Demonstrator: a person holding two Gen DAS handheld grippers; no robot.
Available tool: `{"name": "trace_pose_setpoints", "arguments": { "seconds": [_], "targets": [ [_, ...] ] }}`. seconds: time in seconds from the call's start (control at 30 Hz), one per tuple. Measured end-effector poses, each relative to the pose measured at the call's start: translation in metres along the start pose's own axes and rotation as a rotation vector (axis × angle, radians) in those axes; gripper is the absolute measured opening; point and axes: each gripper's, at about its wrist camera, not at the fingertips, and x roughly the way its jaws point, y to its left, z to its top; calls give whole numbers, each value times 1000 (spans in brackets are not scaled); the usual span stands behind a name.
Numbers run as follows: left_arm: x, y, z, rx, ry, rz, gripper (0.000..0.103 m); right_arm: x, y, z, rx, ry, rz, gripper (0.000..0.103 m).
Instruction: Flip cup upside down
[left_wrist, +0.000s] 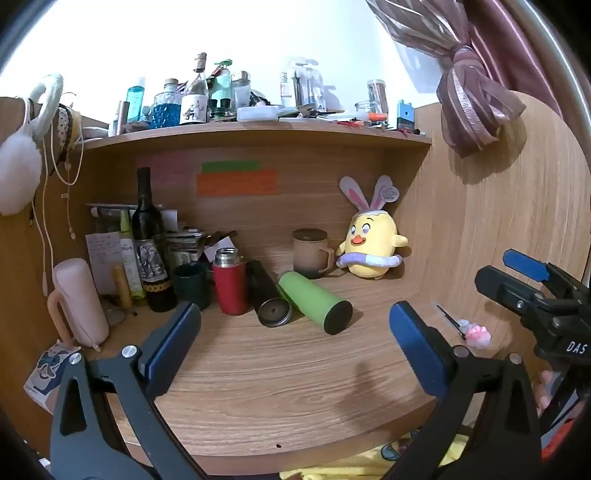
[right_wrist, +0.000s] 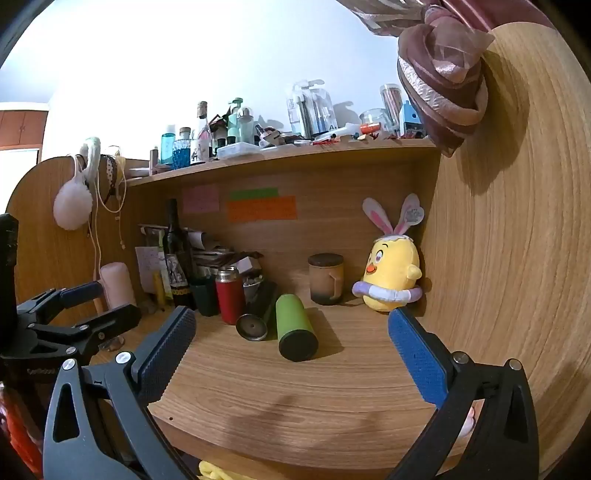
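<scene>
A green cup (left_wrist: 314, 301) lies on its side on the wooden desk (left_wrist: 277, 369), its dark end toward me; it also shows in the right wrist view (right_wrist: 293, 326). A black cup (left_wrist: 267, 297) lies beside it on its left, also seen in the right wrist view (right_wrist: 258, 314). My left gripper (left_wrist: 295, 350) is open and empty, held short of both cups. My right gripper (right_wrist: 291, 354) is open and empty, in front of the green cup. The right gripper also appears at the right of the left wrist view (left_wrist: 517, 280).
A red flask (left_wrist: 229, 282), dark green mug (left_wrist: 192, 284), wine bottle (left_wrist: 149, 240), pink case (left_wrist: 79, 302) and papers crowd the desk's left. A lidded brown mug (left_wrist: 310, 253) and yellow plush chick (left_wrist: 373, 247) stand at the back. A cluttered shelf (left_wrist: 258, 131) hangs above. A wooden side panel (right_wrist: 509, 258) stands at the right.
</scene>
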Motion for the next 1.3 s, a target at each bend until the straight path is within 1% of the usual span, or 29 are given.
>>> {"name": "trace_pose_setpoints", "arguments": {
  "seconds": [0.13,0.23,0.27,0.4,0.63,1.3],
  "targets": [
    [0,-1,1,0,-5,3,103,-2,0,0,3,0,5,103],
    [0,0,-1,-6,-9,7,103,4,-1,-10,4,-2,5,103],
    [0,-1,-1,-6,-9,8,103,5,-1,-8,7,11,5,103],
    [-1,1,1,-10,-9,6,103,5,1,-13,4,9,10,103],
    [-2,1,-1,-4,-15,8,103,4,3,-7,-3,13,9,103],
    [-3,2,-3,-1,-15,9,103,3,4,-8,-5,12,9,103]
  ]
}}
